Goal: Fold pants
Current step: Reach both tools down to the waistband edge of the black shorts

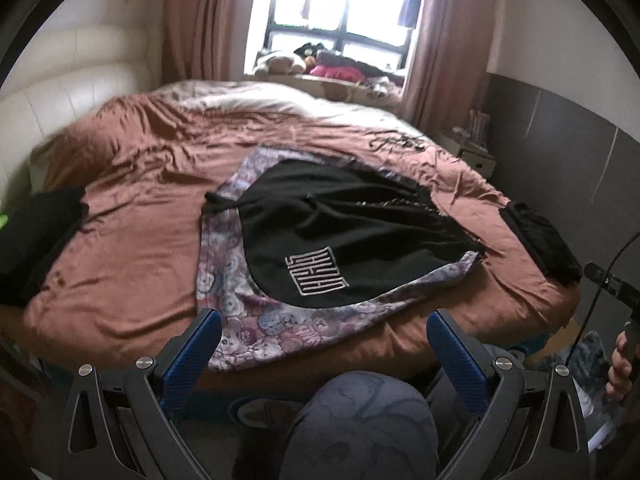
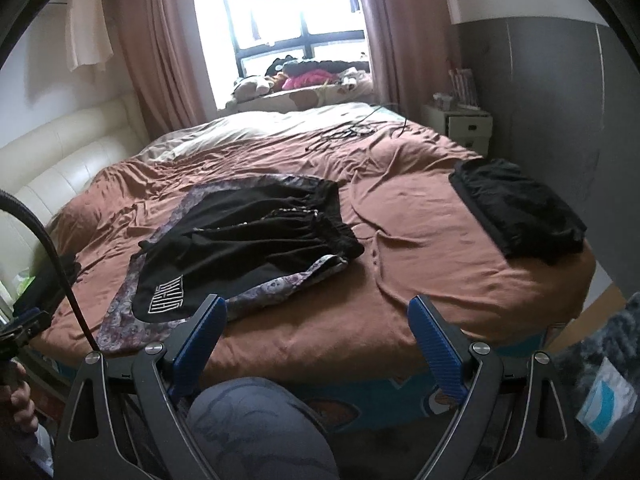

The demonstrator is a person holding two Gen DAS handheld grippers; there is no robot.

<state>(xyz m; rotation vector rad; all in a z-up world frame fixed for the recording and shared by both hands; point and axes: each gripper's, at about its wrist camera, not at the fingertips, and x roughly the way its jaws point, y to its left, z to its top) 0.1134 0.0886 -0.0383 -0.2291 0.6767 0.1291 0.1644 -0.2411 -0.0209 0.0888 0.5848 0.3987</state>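
Observation:
Black shorts (image 1: 340, 232) with a white square logo lie flat on a purple patterned pair of pants (image 1: 248, 320) spread on the brown bed (image 1: 132, 248). Both also show in the right wrist view, the shorts (image 2: 248, 248) on the patterned pants (image 2: 124, 328). My left gripper (image 1: 324, 344) is open and empty, held back from the bed's near edge, in front of the patterned pants. My right gripper (image 2: 316, 332) is open and empty, near the bed's front edge, right of the clothes.
A folded black garment (image 2: 520, 208) lies at the bed's right edge and another dark pile (image 1: 36, 240) at the left. Cables (image 2: 344, 132) lie near the far side. A white nightstand (image 2: 460, 124) stands at the right. My knee (image 1: 360, 428) is below.

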